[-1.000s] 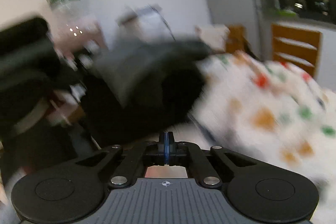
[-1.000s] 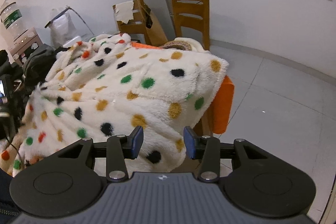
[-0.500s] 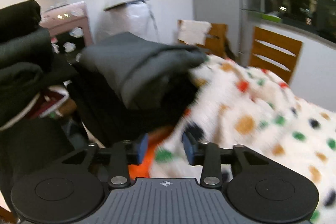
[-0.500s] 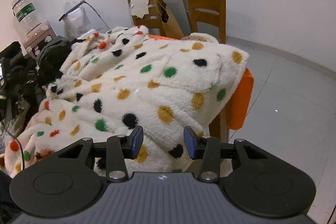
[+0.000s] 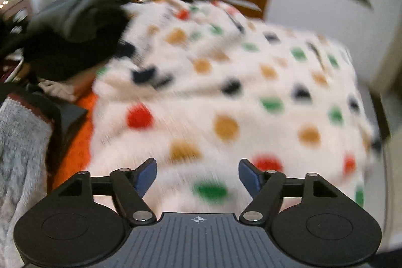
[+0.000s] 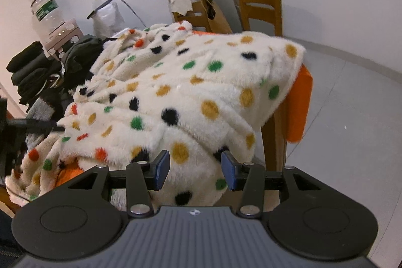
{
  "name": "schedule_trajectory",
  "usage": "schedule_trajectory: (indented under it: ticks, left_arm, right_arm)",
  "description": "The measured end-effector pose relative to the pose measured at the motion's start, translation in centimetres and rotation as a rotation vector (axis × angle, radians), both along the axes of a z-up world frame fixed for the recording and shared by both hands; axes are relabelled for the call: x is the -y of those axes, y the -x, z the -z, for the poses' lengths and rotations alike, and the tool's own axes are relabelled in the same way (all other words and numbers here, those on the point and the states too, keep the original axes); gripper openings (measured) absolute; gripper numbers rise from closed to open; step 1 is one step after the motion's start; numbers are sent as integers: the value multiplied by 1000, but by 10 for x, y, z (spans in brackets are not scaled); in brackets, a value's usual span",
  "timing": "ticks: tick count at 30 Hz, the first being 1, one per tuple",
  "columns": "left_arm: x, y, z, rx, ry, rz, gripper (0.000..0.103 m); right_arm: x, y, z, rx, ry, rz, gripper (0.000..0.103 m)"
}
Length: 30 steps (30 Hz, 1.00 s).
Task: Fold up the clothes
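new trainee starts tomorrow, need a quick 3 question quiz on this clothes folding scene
1. True or false: the left gripper is clamped on the spotted fleece garment.
2. What colour is the cover under the fleece? A) blue B) orange C) grey
3. Where do the dark folded clothes sit relative to the fleece in the right wrist view?

Key
1. False. Its jaws have just been opening and stand apart with nothing pinched between them.
2. B, the orange cover hangs at the table corner.
3. To the left of it, stacked near the water dispenser.
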State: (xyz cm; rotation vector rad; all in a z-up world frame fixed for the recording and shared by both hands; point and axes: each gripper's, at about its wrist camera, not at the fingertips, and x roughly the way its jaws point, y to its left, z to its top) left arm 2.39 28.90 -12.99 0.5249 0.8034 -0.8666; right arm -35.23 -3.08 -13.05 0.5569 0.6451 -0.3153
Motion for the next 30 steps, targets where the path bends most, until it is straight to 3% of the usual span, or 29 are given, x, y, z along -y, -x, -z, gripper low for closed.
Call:
schedule_trajectory:
  ticks: [6, 11, 12, 14, 15, 19, 22, 26, 30]
  left_arm:
    - [-10, 26, 37, 41, -122, 129, 76]
    - [-23, 36, 51, 165, -199, 189, 72]
    - [-27, 35, 52, 193, -210, 191, 68]
    - [-34, 31, 49, 246, -222, 192, 21]
    - [-38, 28, 46, 272, -221, 188, 20]
    - [-43, 14, 5, 364, -98, 142, 19]
    - [-37, 8, -29, 403, -19, 146, 18]
    - [-28, 2, -62, 429, 39, 185, 18]
    - [-28, -3, -74, 435, 50, 228, 19]
  right_arm:
    - [-38, 19, 26, -15, -28, 78, 52]
    - [-80, 21, 48, -35, -44, 156, 53]
    - [-88, 20, 54, -40, -51, 161, 54]
    - [-104, 17, 66, -51, -64, 171, 55]
    - [-112, 14, 73, -65, -71, 171, 55]
    - [-135, 2, 96, -82, -114, 183, 55]
    - [-153, -15, 108, -90, -87, 137, 56]
    - [-184, -46, 123, -111, 52, 38, 63]
    - [-207, -73, 140, -143, 206, 5, 65]
